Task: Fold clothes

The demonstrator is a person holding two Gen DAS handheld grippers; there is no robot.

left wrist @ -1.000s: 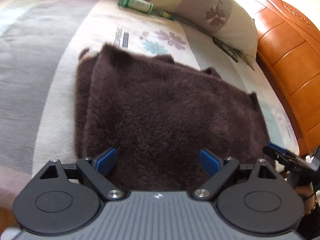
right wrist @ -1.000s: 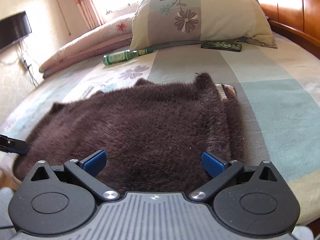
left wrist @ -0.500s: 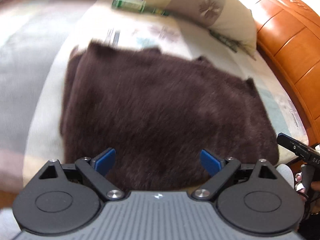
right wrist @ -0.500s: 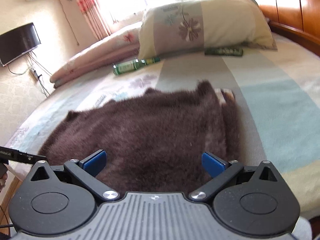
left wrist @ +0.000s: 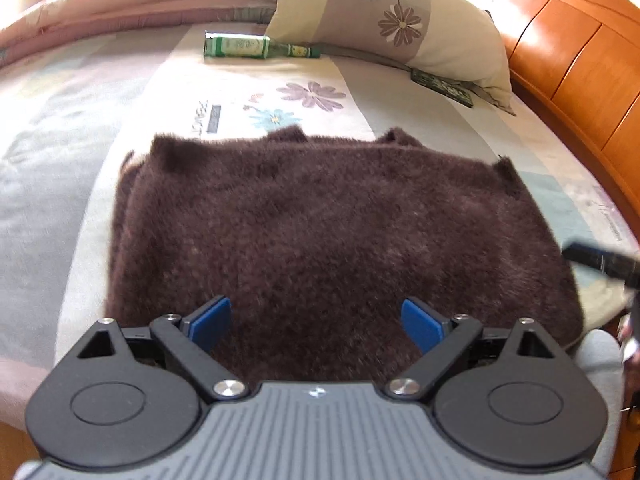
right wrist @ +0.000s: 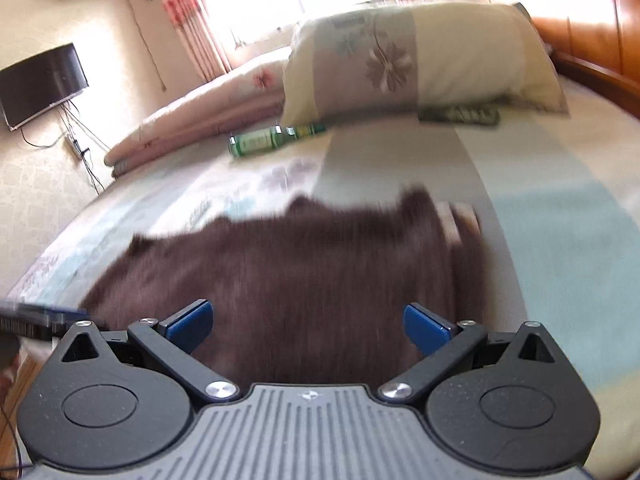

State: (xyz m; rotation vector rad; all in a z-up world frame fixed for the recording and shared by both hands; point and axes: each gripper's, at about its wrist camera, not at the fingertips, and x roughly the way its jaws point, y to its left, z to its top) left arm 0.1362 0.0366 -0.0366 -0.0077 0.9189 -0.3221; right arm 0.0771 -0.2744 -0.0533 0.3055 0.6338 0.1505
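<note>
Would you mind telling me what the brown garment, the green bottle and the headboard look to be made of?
Garment: plush, fuzzy pile, likely fleece or faux fur, matte, with fibres standing at its edges. Bottle: green glass by its translucent sheen, though plastic is possible; paper labels. Headboard: orange-brown wood, glossy varnish, visible grain and panels.

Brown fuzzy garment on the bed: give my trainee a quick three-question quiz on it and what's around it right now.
1. True or false: the left claw is shut on the brown fuzzy garment.
2. What lies against the lower edge of the floral pillow, beyond the garment? A) green bottle B) shoe C) book
3. Fill in: the garment lies in ___ layers, as its left edge shows.

Key:
1. False. Both the left claw and the right claw are open, above the garment's near edge, gripping nothing.
2. A, the green bottle, lying on its side.
3. Stacked (folded) layers.
</note>
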